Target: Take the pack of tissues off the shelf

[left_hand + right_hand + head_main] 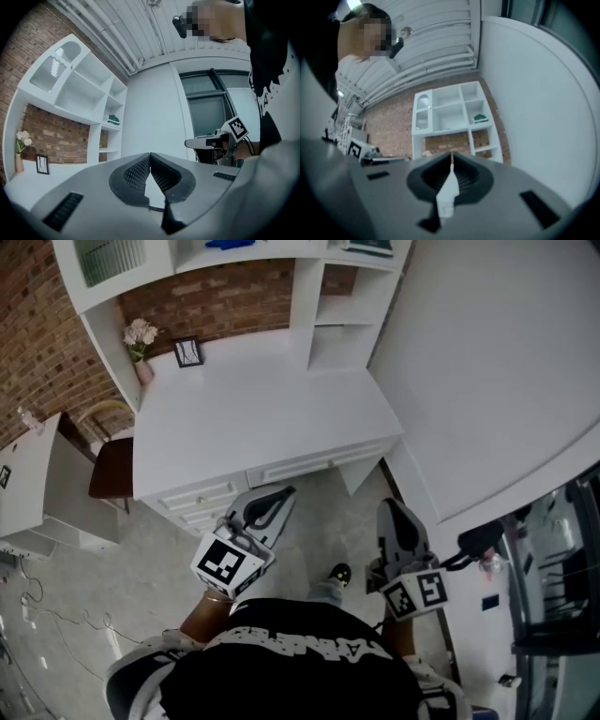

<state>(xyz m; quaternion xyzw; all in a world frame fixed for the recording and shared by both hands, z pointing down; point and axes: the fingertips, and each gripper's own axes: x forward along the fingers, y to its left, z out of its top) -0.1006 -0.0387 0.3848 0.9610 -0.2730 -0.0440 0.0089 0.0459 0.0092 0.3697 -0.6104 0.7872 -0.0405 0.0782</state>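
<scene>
A dark green pack, seemingly the tissues, lies in the upper right compartment of the white shelf unit above the desk. It also shows small as the green pack in the left gripper view and as the green pack in the right gripper view. My left gripper is shut and empty, held level in front of the desk drawers, far below the pack. My right gripper is shut and empty too, beside the desk's right front corner. In their own views the left gripper and right gripper hold nothing.
The white desk carries a vase of pale flowers and a small picture frame at its back left. A chair and a low white table stand left. A large white curved wall fills the right. A blue thing lies on the top shelf.
</scene>
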